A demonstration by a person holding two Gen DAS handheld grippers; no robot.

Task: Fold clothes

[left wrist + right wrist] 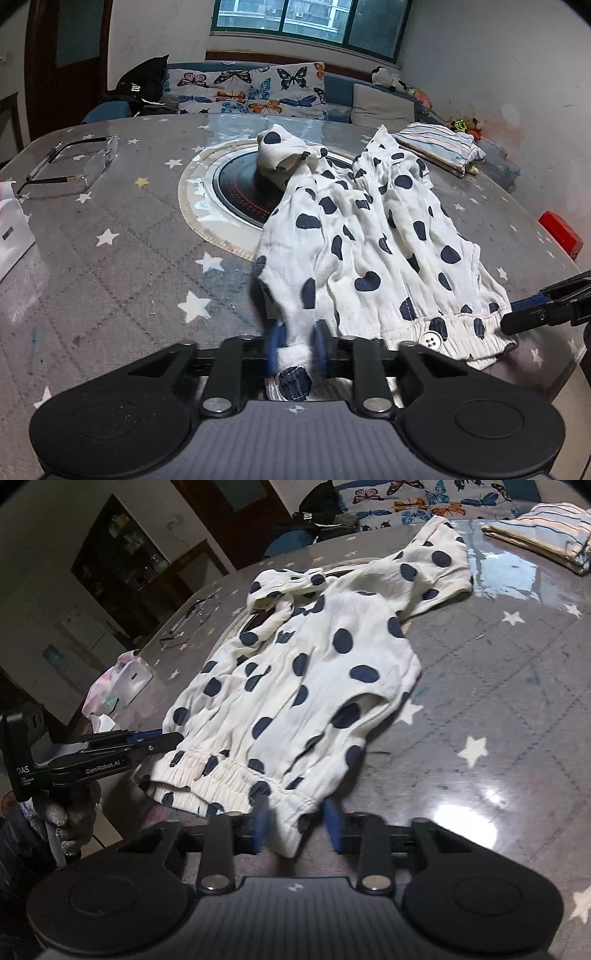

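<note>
A white garment with dark blue spots lies spread on the grey star-patterned table, its elastic hem with a white button turned toward me. My left gripper is shut on a bunched corner of that hem, the cloth squeezed between the blue pads. In the right wrist view the same garment stretches away from my right gripper, which is shut on the hem's other end. Each gripper also shows in the other's view: the right gripper at the hem's right end, the left gripper at its left end.
Eyeglasses lie at the far left, with a white bag near the left edge. A round hob is set in the table's middle, partly under the garment. A folded striped cloth lies far right and a red object at the right edge.
</note>
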